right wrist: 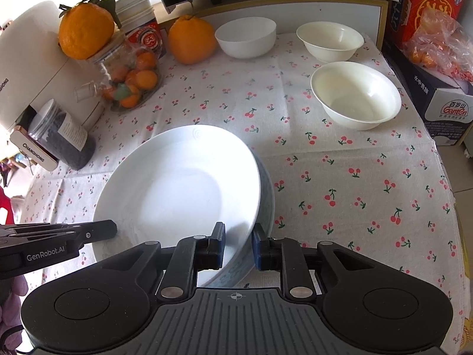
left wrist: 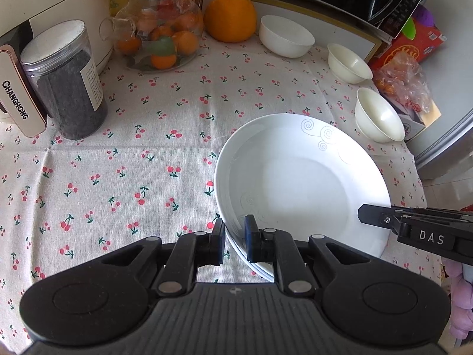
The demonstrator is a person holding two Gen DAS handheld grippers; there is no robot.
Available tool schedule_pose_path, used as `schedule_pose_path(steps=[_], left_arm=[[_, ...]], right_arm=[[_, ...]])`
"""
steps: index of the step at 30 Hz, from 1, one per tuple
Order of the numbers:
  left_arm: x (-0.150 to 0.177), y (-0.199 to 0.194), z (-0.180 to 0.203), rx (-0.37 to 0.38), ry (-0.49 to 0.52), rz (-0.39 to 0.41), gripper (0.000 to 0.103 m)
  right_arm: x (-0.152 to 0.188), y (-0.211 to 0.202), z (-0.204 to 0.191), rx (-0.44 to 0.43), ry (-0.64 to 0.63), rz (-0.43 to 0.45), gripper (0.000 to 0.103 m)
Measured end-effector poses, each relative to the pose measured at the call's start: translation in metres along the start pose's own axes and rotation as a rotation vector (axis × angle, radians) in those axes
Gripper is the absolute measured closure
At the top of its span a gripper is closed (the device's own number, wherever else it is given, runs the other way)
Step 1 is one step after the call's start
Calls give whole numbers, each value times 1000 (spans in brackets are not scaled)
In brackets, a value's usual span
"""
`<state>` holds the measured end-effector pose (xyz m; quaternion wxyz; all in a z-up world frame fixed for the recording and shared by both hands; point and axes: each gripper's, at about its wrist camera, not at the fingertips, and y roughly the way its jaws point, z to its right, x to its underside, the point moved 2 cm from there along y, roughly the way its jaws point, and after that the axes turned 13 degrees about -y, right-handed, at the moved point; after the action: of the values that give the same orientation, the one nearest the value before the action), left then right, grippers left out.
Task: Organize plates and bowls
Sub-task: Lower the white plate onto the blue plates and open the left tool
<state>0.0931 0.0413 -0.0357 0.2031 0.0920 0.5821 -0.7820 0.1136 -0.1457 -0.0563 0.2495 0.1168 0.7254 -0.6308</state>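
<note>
A white plate (left wrist: 301, 177) with faint swirl marks lies tilted on a second plate with a bluish pattern (right wrist: 267, 201), on the cherry-print cloth. My left gripper (left wrist: 235, 236) is shut on the white plate's left rim. My right gripper (right wrist: 238, 245) straddles the right rims of both plates, with its pads against them. Each gripper shows in the other's view: the right gripper (left wrist: 366, 214) and the left gripper (right wrist: 103, 230). Three empty white bowls stand apart at the back right: a wide bowl (right wrist: 245, 37), a small bowl (right wrist: 329, 40) and a nearer bowl (right wrist: 354, 94).
A jar of dark grains (left wrist: 65, 88), a glass jar of small oranges (left wrist: 159, 41), a big orange (left wrist: 230, 17) and a white appliance (left wrist: 59, 3) line the back left. Boxes and a bag of snacks (right wrist: 437, 44) stand at the right. The cloth's edge (right wrist: 449, 207) drops off on the right.
</note>
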Motion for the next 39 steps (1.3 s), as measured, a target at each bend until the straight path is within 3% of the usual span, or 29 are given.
schedule_pose_path(steps=[18, 27, 31, 33, 35, 37, 39], left_arm=[[1, 2, 3, -17, 34, 1, 93], [-2, 2, 3, -16, 59, 7, 92], [-3, 2, 4, -29, 68, 26, 81], [-3, 1, 5, -28, 64, 31, 80], [-3, 1, 6, -28, 66, 35, 73], [-3, 0, 6, -28, 61, 36, 66], [-4, 0, 7, -19, 57, 32, 59]], right_arm=[[1, -6, 1, 22, -45, -37, 82], [-7, -18, 3, 16, -74, 21, 81], [-6, -12, 7, 19, -68, 6, 80], [-5, -10, 8, 18, -68, 2, 79], [-5, -10, 8, 13, -66, 3, 70], [-5, -11, 8, 10, -67, 17, 48], [-5, -13, 9, 5, -68, 28, 39]])
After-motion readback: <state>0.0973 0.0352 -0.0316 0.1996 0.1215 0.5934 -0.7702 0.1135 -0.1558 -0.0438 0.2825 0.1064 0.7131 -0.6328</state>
